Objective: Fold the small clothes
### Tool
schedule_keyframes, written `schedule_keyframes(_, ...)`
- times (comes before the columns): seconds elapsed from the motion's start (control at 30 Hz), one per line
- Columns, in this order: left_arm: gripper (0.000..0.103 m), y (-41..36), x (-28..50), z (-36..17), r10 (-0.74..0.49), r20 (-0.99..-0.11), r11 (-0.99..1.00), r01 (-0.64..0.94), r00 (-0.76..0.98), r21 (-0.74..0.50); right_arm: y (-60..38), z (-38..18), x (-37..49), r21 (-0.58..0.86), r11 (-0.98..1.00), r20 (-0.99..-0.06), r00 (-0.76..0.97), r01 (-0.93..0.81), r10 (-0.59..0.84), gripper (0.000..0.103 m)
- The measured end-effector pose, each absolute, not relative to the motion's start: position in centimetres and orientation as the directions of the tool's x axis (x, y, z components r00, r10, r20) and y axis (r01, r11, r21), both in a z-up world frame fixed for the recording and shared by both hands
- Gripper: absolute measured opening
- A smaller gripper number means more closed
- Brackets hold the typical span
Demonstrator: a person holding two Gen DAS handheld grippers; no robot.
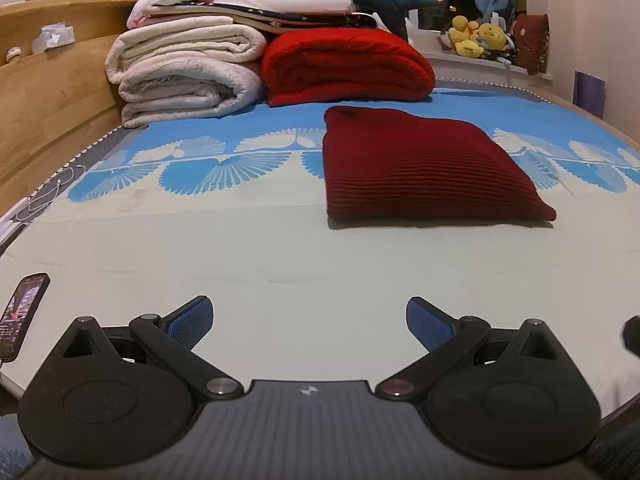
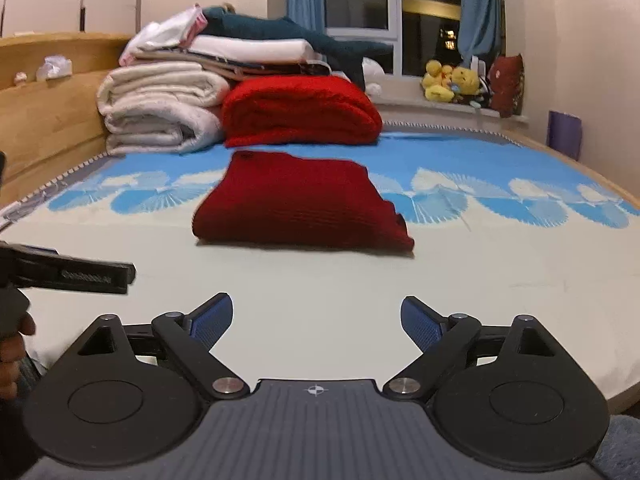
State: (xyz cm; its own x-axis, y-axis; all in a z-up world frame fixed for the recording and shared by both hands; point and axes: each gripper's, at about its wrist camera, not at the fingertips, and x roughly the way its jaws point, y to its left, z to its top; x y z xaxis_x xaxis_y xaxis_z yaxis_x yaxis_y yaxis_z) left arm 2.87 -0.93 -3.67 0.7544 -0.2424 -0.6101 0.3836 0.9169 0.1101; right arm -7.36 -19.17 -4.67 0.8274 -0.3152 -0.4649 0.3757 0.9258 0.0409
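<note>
Our left gripper (image 1: 310, 322) and right gripper (image 2: 316, 320) hung spread and empty short of the folded dark red sweater (image 1: 424, 168) ahead, so we judged the fold finished, with only setting it aside left.

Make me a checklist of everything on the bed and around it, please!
Surface: bed sheet, pale with a blue leaf pattern, lying flat.
Job's things: dark red sweater, folded into a neat rectangle, lying alone mid-bed.
Clutter: stack of folded blankets and a red blanket at the far end; phone at the left edge.
Grippers: left hand-held gripper open, holding nothing; right hand-held gripper open, holding nothing.
Cables: white cord along the bed's left edge.
Surroundings: wooden headboard, yellow plush toys on the windowsill, blue curtains.
</note>
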Motion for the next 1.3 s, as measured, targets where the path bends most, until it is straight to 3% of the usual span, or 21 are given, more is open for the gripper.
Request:
schedule_keyframes(0.7,0.103,-1.29,3.01,-3.98,-0.223,-0.616,0.91,0.387,0.756,0.146,-19.12,-4.9,-7.03,0.046,0.93,-0.482,0.824,0.365,-0.299,0.095)
schedule_keyframes(1.3,0.103,-1.52,2.71,-4.15,-0.225,-0.617,0.903,0.399,0.755,0.159,-18.88,-4.74,-7.17,0.093,0.925,-0.437,0.85,0.368,-0.294,0.096)
